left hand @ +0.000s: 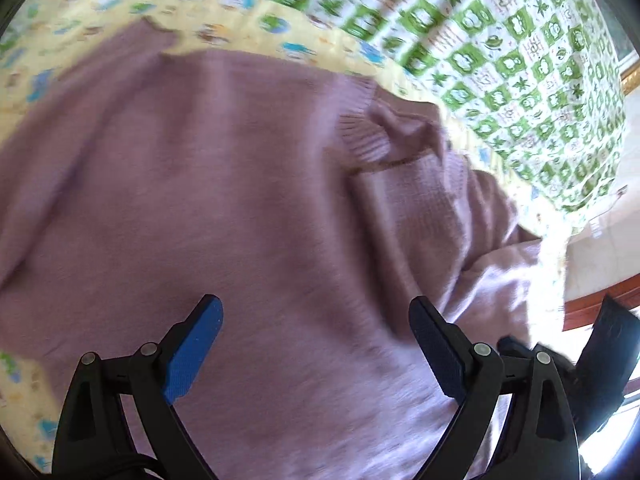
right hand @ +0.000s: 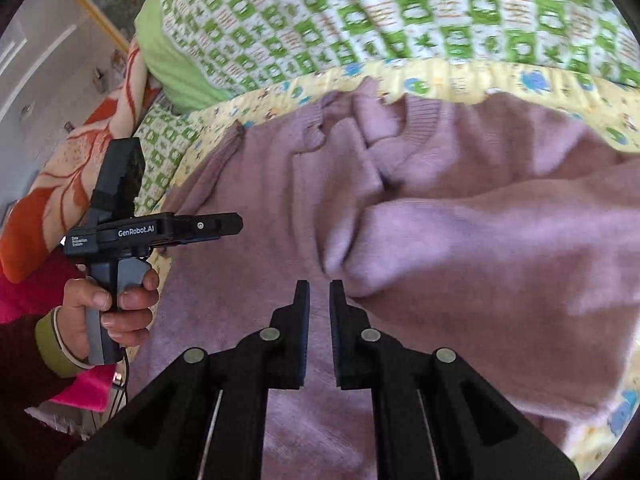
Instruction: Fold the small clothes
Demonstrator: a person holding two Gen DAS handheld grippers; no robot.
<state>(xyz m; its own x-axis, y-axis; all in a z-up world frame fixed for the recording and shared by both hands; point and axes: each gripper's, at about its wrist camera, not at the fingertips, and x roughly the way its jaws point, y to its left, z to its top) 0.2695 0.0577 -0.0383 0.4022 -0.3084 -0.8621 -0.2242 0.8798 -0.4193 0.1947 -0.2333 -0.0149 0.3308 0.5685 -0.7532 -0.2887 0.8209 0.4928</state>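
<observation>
I see a soft purple sweater (right hand: 460,240) spread on a yellow sheet (right hand: 440,74) with little animals on it. The sweater lies right under both of my tongs and fills most of each view.

My left gripper (left hand: 316,346) is wide open. Nothing is between its blue pads (left hand: 192,356). It hangs over the flat body of the sweater, and I cannot tell if it touches the cloth. The picture is blurry here.

My right gripper (right hand: 319,334) is almost shut, with only a thin gap left. I see no cloth in that gap, so I think it holds nothing. Just past its tips, a little to the right, lies a thick folded sleeve (right hand: 440,220). The sleeve runs long from near the tips out to the far right. Farther off, the ribbed collar (right hand: 416,120) is bunched up with more folds.

So the sleeve is nearer my right tongs than my left. I think the right one must open more before it can pinch that fold.

In the right view my left hand (right hand: 108,312) grips its handle at the left edge of the sweater. Behind everything is a green checked blanket (right hand: 360,12), and at the far left an orange blanket (right hand: 60,184). Nothing blocks the way to the sleeve.
</observation>
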